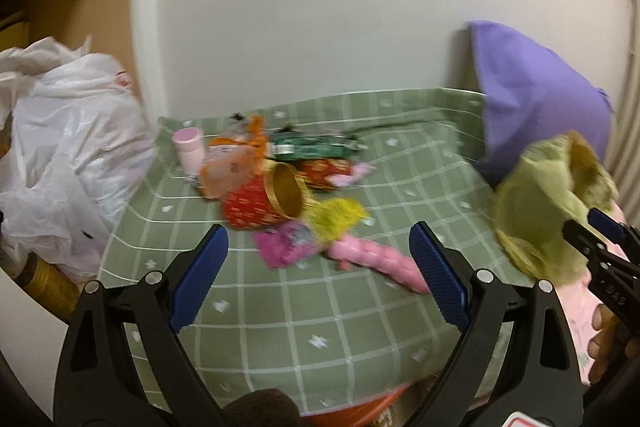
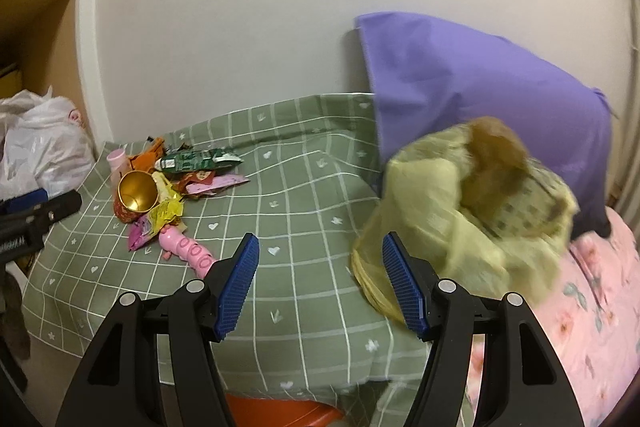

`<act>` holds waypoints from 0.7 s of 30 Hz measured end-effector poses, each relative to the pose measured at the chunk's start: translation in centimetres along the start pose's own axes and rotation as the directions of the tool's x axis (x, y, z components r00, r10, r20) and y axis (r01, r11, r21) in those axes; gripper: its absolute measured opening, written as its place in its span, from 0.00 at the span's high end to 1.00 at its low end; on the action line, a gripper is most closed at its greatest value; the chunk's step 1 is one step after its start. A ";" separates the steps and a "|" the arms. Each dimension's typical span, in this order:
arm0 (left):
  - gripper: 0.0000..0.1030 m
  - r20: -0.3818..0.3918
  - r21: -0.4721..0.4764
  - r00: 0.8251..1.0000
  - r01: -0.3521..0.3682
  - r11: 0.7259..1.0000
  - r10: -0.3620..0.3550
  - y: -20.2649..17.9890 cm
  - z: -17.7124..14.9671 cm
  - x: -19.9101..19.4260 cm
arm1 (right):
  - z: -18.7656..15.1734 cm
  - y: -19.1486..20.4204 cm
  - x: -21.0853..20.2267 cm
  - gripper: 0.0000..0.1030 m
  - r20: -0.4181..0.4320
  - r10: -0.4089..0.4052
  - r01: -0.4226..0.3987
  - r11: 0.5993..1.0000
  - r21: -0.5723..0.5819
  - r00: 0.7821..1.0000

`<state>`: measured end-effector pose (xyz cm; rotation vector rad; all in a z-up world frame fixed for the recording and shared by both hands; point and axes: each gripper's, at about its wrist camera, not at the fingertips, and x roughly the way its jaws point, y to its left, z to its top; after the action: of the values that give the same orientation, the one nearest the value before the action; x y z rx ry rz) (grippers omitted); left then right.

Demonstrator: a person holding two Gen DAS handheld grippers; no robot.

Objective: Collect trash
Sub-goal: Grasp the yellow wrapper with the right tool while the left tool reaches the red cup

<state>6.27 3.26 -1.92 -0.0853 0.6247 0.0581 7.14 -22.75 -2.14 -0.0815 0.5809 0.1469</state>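
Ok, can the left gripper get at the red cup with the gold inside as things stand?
Probably yes. The left gripper is open and faces the red cup, which lies on its side among wrappers; nothing stands between them, though a pink wrapper crowds it.

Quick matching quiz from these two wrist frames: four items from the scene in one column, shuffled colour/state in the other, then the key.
Things:
1. cup
2. pillow
3. yellow-green bag
4. bottle

Descriptions:
A. purple, propped against the wall
B. pale pink, at the far left corner of the green checked cloth
C. red outside, gold inside, lying on its side
D. crumpled, mouth open, at the cloth's right edge

Pairs: 1-C, 2-A, 3-D, 4-B
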 end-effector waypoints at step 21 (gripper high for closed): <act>0.09 -0.131 -0.172 0.959 -0.271 0.947 0.250 9.7 -1.2 3.4 | 2.8 13.0 18.1 0.49 -0.264 0.496 -0.525 0.850 -0.046 0.827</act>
<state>7.55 12.88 -5.47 -0.1896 0.7353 0.3719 21.49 -7.52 -10.26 -0.0553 0.8329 0.7069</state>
